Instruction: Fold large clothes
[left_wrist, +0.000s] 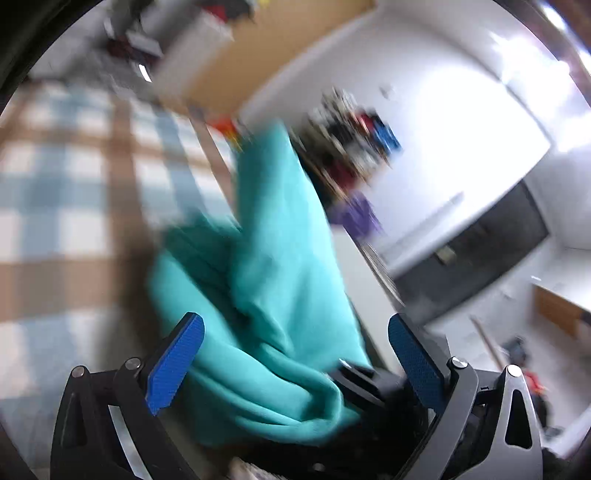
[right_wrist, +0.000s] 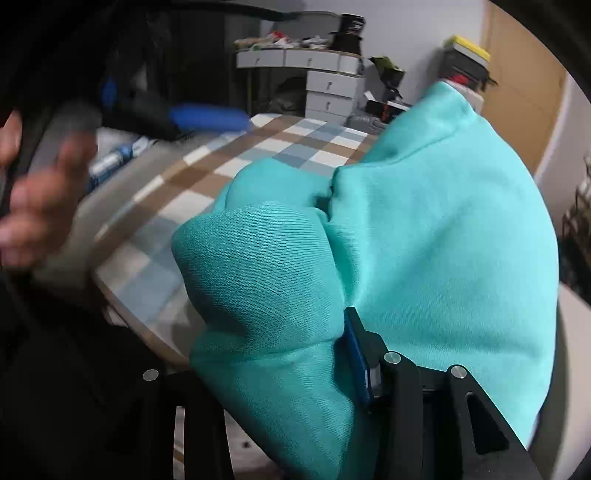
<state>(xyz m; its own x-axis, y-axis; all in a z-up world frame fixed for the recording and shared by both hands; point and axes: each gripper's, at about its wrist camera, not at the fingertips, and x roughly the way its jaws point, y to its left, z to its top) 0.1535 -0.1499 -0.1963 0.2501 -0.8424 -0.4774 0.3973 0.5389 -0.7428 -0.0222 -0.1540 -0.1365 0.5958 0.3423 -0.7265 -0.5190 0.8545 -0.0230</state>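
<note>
Step, as I read it: early, still sorting the garment out, no fold made yet. Teal sweatshirt (right_wrist: 424, 229) is one bunched lump, not spread flat.

L-wrist view: left gripper (left_wrist: 295, 347) has jaws wide apart; blue pads (left_wrist: 175, 363) at 7 and 5 o'clock. The sweatshirt runs up btwn them from 6 toward 12, loose, neither pad pressing it. Very blurred.

R-wrist view: the sweatshirt fills 6 to 2 o'clock, draped over right gripper (right_wrist: 273, 332). Only one pad edge (right_wrist: 356, 365) shows, cloth against it; other finger is buried, so can't tell if the jaws are clamped or apart. Checked tablecloth (right_wrist: 258, 147) sits at 10–12 o'clock, bare. Person's hand (right_wrist: 37, 206) at 9, blurred.

Next move prob needs: find two matching corners (hem or shoulders), one per gripper, pinch them, pull apart and lay the sweatshirt flat on the tablecloth before any fold.
</note>
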